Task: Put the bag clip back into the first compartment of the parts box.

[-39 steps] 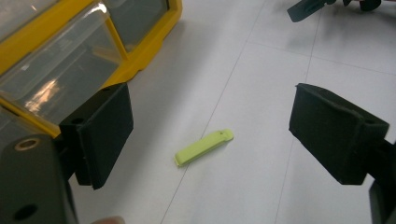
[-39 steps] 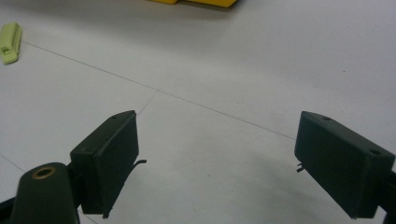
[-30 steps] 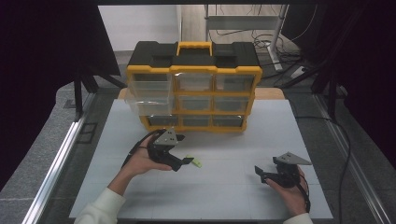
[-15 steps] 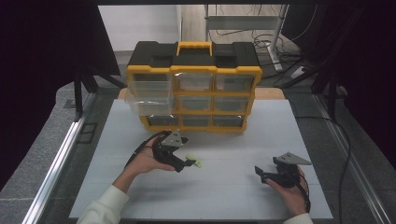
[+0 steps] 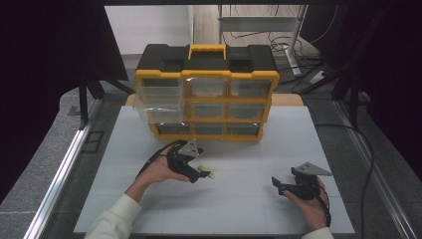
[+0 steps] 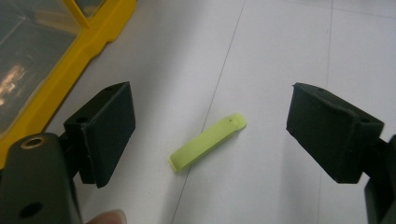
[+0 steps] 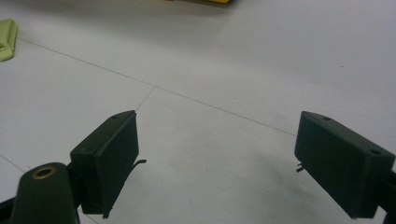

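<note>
Item under work: a small lime-green plastic piece [image 6: 208,142], flat and oblong, with rounded ends and a tiny dark dot near one end. It lies flat on the white surface [image 5: 239,199], in front of the yellow-and-black drawer organiser [image 5: 206,92] and well apart from it.

Left gripper [image 6: 210,135]: fingers [image 6: 100,133] spread wide, one on either side of the piece, neither touching it; nothing held. Right gripper [image 7: 231,161]: fingers spread wide over bare surface, nothing between them, farther from the organiser than the piece.

The left gripper view gives the piece's shape and the dot; the high view renders it as a small green sliver [image 5: 205,173] at the tip of the left gripper [image 5: 196,174]. The high view alone gives the organiser's whole front, with the top-left clear drawer [image 5: 160,102] pulled out. The right gripper view catches one end of the piece [image 7: 7,39] at its edge.

Long axis: in the left gripper view, it runs diagonally; the dotted end lies farther from the camera, and the near end points back towards the gripper.
</note>
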Available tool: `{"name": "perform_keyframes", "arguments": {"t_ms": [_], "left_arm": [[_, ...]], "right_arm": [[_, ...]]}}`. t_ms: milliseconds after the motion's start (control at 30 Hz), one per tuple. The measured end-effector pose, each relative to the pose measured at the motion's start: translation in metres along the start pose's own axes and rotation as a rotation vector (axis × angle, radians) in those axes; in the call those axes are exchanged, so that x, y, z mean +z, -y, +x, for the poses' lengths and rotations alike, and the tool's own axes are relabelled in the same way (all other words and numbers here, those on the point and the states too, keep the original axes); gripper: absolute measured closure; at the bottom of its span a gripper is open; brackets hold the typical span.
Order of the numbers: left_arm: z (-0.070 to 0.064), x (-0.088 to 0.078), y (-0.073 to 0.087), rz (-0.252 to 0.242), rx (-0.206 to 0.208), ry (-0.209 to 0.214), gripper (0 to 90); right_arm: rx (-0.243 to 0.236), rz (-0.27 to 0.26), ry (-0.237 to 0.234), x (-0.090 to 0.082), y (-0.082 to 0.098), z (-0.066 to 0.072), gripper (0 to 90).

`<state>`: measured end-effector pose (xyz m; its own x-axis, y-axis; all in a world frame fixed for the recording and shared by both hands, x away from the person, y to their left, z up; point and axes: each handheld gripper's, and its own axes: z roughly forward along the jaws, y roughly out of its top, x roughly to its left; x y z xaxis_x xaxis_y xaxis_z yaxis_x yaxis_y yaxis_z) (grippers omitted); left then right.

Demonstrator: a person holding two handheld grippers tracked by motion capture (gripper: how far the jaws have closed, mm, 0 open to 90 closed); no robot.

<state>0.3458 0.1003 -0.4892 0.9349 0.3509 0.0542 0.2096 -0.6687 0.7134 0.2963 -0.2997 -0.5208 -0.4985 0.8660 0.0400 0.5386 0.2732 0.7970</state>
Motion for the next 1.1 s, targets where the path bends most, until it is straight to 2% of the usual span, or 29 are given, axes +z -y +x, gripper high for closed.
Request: {"name": "perform_keyframes", "arguments": {"t_ms": [133,200,400,900,967,1000,1100], "left_arm": [[0.003,0.006,0.001,0.019,-0.002,0.011,15.7],[0.003,0.011,0.002,0.016,-0.02,0.02,16.0],[0.006,0.019,0.004,0.042,0.005,0.036,16.0],[0.006,0.033,0.005,0.093,0.025,0.061,15.8],[0.005,0.035,0.006,0.096,0.03,0.066,15.8],[0.004,0.037,0.006,0.084,0.016,0.069,15.8],[0.003,0.039,0.007,0.093,0.03,0.076,15.7]], "right_arm": [[0.001,0.0,0.0,0.0,0.0,0.0,13.7],[0.001,0.0,0.0,0.0,0.0,0.0,13.7],[0.0,0.001,0.0,0.0,0.0,0.0,13.7],[0.0,0.003,-0.002,-0.001,0.0,0.0,13.7],[0.0,0.003,-0.002,-0.001,0.0,0.0,13.7],[-0.001,0.003,-0.002,-0.001,0.001,0.0,13.7],[-0.001,0.004,-0.002,0.0,0.001,0.0,13.7]]}}
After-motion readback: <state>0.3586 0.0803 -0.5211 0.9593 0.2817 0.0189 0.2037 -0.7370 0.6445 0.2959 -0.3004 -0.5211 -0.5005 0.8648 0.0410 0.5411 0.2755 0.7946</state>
